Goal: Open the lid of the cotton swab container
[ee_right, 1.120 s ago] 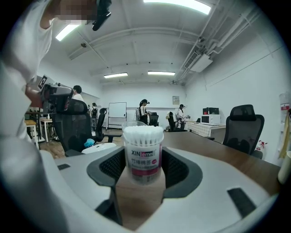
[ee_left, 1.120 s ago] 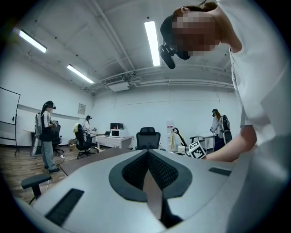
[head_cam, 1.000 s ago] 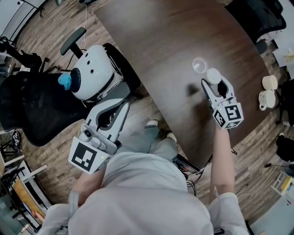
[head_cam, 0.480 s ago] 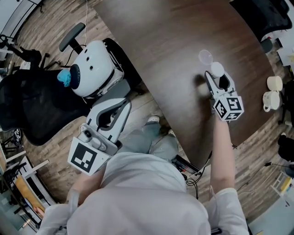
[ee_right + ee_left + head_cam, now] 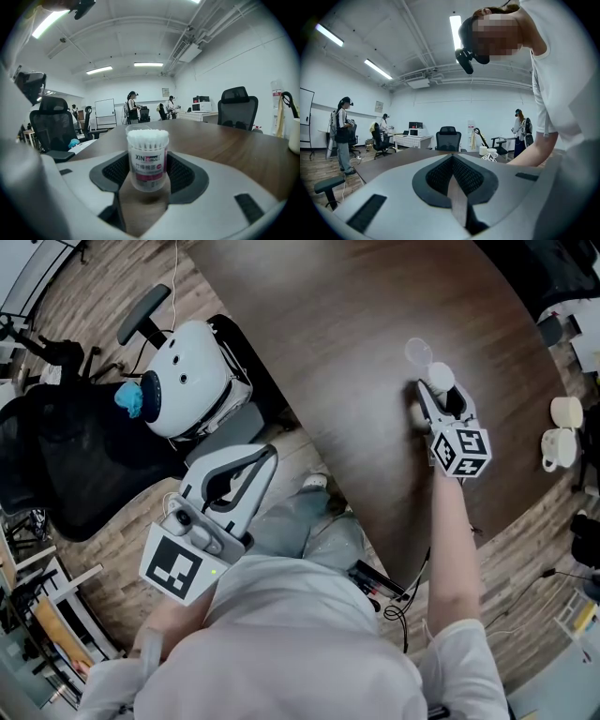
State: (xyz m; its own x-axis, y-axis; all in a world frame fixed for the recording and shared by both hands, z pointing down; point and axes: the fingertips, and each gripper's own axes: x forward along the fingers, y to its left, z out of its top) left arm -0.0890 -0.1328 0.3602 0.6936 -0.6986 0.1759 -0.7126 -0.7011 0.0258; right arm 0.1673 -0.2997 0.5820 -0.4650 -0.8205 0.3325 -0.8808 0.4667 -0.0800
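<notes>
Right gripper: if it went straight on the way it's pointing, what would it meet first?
Probably the clear lid, lying on the table just beyond the cotton swab container that the right gripper grips. The gap between them is hard to judge.
</notes>
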